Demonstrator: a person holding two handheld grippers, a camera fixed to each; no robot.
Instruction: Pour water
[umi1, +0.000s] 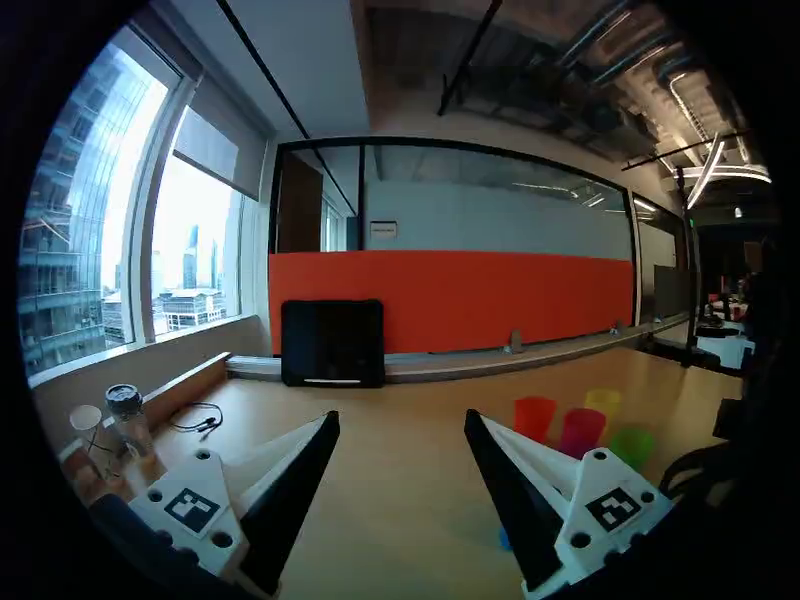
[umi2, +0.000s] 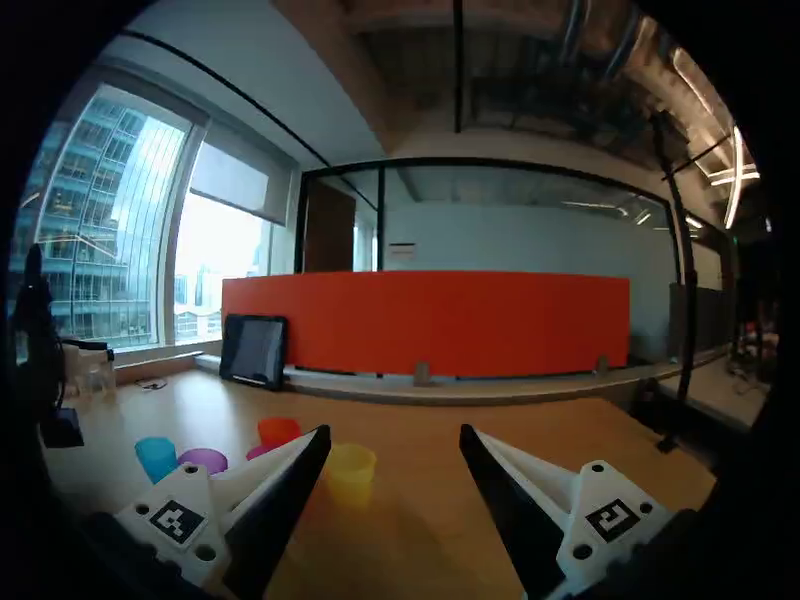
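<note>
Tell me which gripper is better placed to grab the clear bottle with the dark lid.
Left, likely. The clear bottle with the dark lid stands near, just left of the open left gripper. The open right gripper points toward the translucent yellow plastic cup instead.

The left gripper (umi1: 400, 415) has two wedge-shaped fingers (umi1: 290, 480), black on their inner faces and white outside, each tapering to a point. Near each finger's base sits a square black-and-white marker (umi1: 192, 508), ringed by dark screw holes (umi1: 222, 540). The right gripper (umi2: 393, 430) looks identical
</note>
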